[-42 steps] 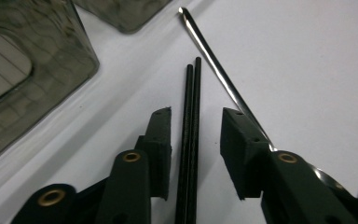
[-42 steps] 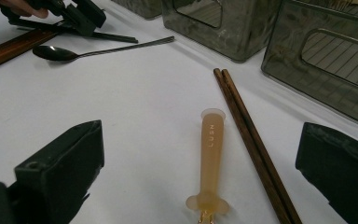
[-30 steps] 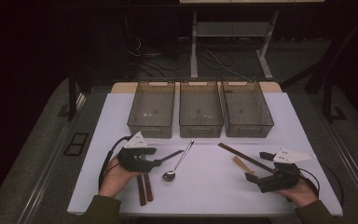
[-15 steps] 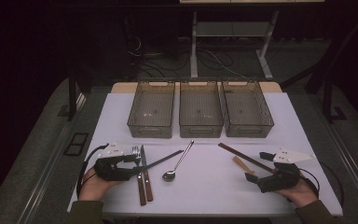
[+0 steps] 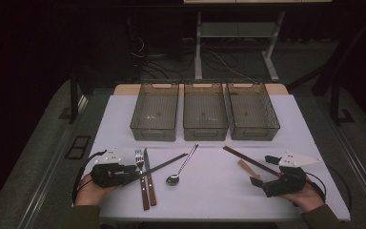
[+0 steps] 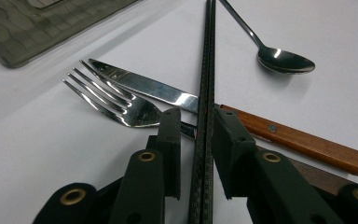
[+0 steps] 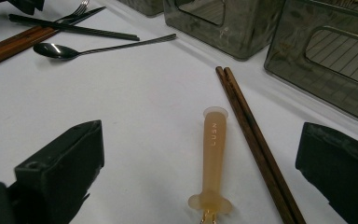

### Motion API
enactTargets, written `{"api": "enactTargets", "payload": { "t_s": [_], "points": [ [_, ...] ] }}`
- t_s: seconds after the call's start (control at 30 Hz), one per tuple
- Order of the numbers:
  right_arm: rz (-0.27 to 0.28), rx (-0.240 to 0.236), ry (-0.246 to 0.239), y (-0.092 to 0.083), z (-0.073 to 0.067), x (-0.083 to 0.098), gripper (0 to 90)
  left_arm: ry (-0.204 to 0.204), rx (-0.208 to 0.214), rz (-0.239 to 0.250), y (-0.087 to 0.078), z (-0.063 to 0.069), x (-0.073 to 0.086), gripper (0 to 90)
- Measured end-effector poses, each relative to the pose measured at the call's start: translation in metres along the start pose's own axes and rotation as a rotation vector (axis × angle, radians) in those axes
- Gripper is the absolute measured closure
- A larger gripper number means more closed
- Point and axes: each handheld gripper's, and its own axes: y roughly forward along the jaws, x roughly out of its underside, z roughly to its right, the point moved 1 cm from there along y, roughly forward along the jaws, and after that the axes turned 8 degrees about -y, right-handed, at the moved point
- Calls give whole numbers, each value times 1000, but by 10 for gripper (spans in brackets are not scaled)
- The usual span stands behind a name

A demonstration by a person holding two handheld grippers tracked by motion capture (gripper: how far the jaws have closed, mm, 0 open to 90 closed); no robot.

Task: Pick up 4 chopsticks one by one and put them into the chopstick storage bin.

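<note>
1. L gripper (image 6: pixel 195 154): jaws have just been closing, now narrow round the black chopsticks (image 6: pixel 208 70); a small gap shows each side, pads not clearly pressing.
2. Chopsticks lie across the knife (image 6: pixel 261 128) & fork (image 6: pixel 116 100), tips twd the spoon (image 6: pixel 279 58).
3. R gripper (image 7: pixel 200 158): jaws wide, holding nothing; amber handle (image 7: pixel 213 158) & brown chopsticks (image 7: pixel 256 149) lie between them on the table (image 5: pixel 209 191).
4. Three bins (image 5: pixel 205 112) at far edge.
</note>
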Motion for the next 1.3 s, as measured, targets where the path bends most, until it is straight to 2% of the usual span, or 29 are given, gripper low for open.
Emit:
{"api": "enactTargets", "payload": {
  "t_s": [0.33,0.83,0.97,1.03,1.3],
  "points": [
    [0,1,1,0,0,0,13,10,2,-29,3,-1,1,768],
    [0,2,-1,0,0,0,14,23,-9,-56,5,-3,1,779],
    [0,2,1,0,0,0,13,13,-11,-50,7,-3,1,782],
    [0,2,-1,0,1,0,13,28,-17,-64,6,-4,0,783],
    [-1,0,-1,0,0,0,14,17,-16,-64,10,-7,-1,787]
  ]
}}
